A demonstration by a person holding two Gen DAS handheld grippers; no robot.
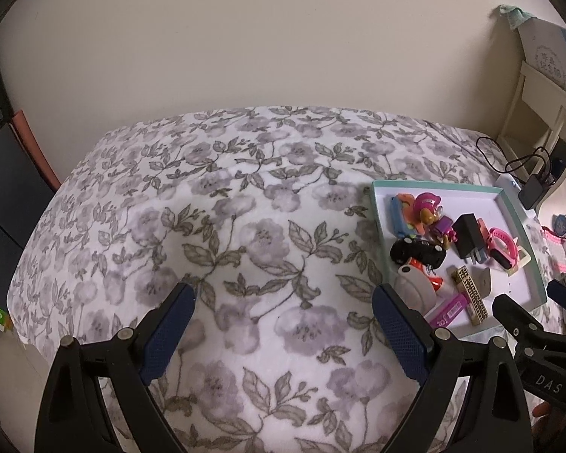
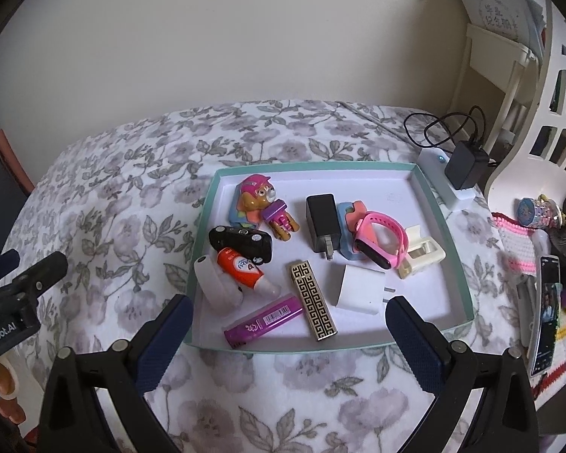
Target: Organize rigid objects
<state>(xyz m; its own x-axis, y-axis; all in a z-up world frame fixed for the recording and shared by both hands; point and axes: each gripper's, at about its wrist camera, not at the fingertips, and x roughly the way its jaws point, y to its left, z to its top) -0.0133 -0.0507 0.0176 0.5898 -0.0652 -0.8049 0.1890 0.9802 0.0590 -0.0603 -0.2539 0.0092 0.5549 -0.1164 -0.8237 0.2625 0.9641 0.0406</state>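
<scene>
A teal-rimmed white tray [image 2: 449, 226] lies on the floral bed and holds several small items: a pink toy pup [image 2: 258, 194], a black toy car [image 2: 241, 243], a black charger [image 2: 322, 224], a pink watch [image 2: 381, 241], a white charger [image 2: 358, 288], a gold-black patterned bar [image 2: 313, 300], a purple tube [image 2: 262, 321] and an orange-white tube [image 2: 241, 268]. My right gripper [image 2: 288, 334] is open over the tray's near edge, holding nothing. The left gripper [image 1: 283, 321] hangs open and empty over bare blanket, left of the tray [image 1: 524, 234].
A black adapter [image 2: 466, 164] with a looped cable rests on a white box behind the tray. A phone [image 2: 545, 309] and pink knitted items lie to the right. A white headboard [image 2: 547, 113] stands at the far right. The floral blanket [image 1: 226, 226] spreads leftward.
</scene>
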